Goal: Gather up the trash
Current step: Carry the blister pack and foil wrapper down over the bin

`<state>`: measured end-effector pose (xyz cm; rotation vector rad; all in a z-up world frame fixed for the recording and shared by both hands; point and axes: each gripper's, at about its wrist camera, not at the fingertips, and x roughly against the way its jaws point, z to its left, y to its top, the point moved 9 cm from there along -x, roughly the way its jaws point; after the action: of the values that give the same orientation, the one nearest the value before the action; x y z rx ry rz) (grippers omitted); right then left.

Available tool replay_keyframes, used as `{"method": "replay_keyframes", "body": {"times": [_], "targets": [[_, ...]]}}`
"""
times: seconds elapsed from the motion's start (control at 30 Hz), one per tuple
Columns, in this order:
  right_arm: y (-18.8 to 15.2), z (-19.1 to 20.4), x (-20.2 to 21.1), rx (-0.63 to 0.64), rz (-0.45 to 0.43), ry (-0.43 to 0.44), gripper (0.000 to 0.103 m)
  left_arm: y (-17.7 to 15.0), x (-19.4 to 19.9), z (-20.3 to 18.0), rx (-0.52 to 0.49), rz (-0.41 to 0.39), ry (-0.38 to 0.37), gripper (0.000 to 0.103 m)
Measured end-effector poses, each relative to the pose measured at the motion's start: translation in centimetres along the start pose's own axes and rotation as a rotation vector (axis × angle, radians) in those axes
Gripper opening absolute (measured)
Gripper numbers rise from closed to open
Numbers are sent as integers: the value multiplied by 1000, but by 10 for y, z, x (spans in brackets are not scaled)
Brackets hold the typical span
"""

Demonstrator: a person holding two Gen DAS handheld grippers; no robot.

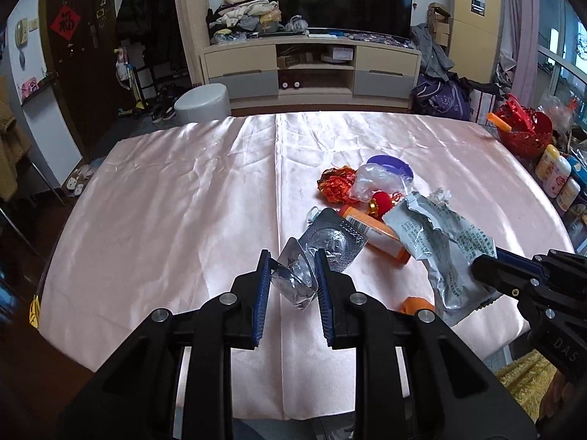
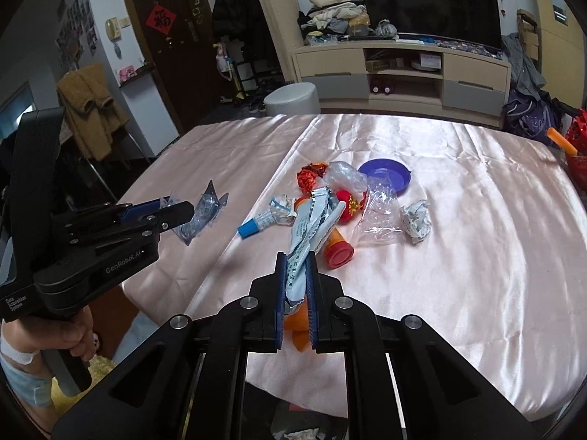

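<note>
Silver foil, a crumpled blister pack (image 1: pixel 295 275), is pinched in my left gripper (image 1: pixel 291 275), while my right gripper (image 2: pixel 296 286) is clamped on a grey printed pouch (image 2: pixel 306 242), both lifted off the pink satin cloth (image 1: pixel 165 201). On the cloth the rest of the trash lies clustered: 1 orange bottle (image 2: pixel 335 247), 1 purple lid (image 2: pixel 387 176), 1 paper ball (image 2: pixel 416 220). Beyond stand 1 TV stand (image 1: pixel 312 69) and 1 grey stool (image 1: pixel 201 104).

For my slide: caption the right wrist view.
Right gripper pinches a printed foil wrapper; left gripper holds a blister pack.
</note>
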<state>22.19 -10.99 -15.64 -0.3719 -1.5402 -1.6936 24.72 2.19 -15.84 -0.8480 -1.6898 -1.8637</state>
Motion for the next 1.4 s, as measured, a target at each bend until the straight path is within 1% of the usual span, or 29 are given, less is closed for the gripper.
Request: {"method": "replay_keyframes", "body": {"times": [0.2,0.37,0.53,0.73,0.9,1.07,1.3,1.4], "targets": [[-4,3,44,6,-53,-23,11,-7,52,-15,-22,-58,-13,22],[-20,9,73,25,-75,-28,11,-25,88,-30,-39,-84,-28,22],[-39,14,91,40,-76,-29,11,-48,111,-40,-34,-89,-46,22],[-69,16,102,50,-48,-37,11,-77,127,-47,-29,-79,-68,22],[-95,12,103,30,-8,-41,11,-105,126,-49,-11,-47,-80,22],[-123,7,100,20,39,-58,11,-134,121,-60,-23,-6,-99,22],[-166,4,76,6,138,-59,11,-186,93,-75,-39,107,-130,22],[-185,4,61,4,190,-59,11,-206,77,-76,-22,163,-135,22]]}}
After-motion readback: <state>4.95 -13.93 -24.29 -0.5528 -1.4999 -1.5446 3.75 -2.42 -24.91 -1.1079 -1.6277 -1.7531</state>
